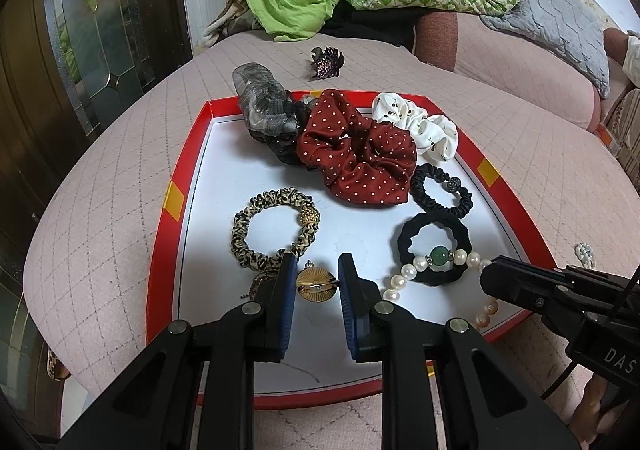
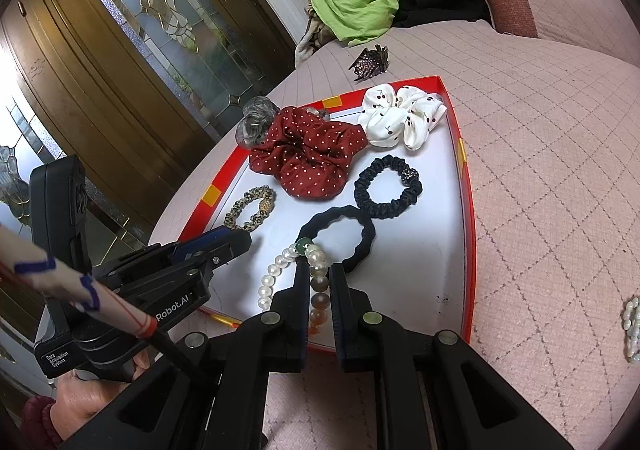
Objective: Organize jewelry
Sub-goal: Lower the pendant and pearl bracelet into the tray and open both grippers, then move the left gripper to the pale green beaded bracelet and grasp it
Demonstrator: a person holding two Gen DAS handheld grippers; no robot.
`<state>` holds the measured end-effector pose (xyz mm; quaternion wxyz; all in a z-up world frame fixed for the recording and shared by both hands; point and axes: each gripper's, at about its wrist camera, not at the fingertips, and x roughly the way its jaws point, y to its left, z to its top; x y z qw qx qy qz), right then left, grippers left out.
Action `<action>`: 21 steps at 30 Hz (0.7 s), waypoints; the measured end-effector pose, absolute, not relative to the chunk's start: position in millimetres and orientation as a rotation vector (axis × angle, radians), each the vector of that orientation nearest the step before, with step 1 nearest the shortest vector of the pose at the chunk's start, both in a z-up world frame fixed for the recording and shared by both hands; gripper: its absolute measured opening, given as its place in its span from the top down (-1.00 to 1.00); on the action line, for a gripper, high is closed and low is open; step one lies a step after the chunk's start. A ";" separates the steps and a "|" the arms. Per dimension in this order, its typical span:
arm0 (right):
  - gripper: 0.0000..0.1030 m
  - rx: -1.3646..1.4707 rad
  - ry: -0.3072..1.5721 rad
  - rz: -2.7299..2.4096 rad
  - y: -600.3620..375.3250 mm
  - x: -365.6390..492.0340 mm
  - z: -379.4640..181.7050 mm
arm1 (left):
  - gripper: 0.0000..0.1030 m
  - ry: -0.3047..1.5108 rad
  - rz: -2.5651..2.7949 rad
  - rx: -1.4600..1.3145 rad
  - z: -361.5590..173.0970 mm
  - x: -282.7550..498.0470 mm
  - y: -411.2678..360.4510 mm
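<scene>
While it lies flat, the brooch [image 1: 313, 287] shows gold ribbing (round, pin-backed).

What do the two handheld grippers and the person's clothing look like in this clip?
Both are black plastic with angular linkage arms, silver pivot pins and ribbed blue pads on the jaws. The left gripper carries white "Robot.AI" and "Data Acquisition System" lettering; a black cable runs beside it. The right gripper shows white letters "DAS". A dark red knitted cuff shows at the wrist.
</scene>
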<state>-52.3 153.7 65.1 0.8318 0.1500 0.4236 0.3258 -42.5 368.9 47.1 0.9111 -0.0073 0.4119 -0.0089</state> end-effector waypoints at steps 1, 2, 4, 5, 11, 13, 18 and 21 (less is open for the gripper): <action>0.77 0.318 0.898 0.691 153.8 -52.0 65.0 | 0.61 0.849 -0.018 -0.014 47.3 -42.6 368.8; 0.77 0.317 0.898 0.691 153.4 -52.4 65.0 | 0.61 0.849 -0.018 -0.015 47.0 -42.4 368.6; 0.77 0.317 0.898 0.691 153.7 -51.9 65.0 | 0.61 0.849 -0.018 -0.014 47.2 -42.5 368.6; 0.77 0.318 0.899 0.691 153.0 -52.3 65.1 | 0.61 0.849 -0.018 -0.014 47.2 -42.5 368.8; 0.77 0.323 0.906 0.692 150.9 -51.9 64.4 | 0.60 0.848 -0.011 -0.016 47.2 -40.5 370.3; 0.77 0.327 0.908 0.694 150.5 -52.0 64.8 | 0.50 0.844 -0.006 -0.021 48.1 -39.6 371.1; 0.77 0.320 0.881 0.690 144.9 -55.2 75.5 | 0.44 0.796 -0.003 -0.048 60.2 -40.7 368.0; 0.77 0.322 0.849 0.672 131.3 -58.2 87.2 | 0.44 0.763 -0.015 -0.041 68.7 -41.9 357.2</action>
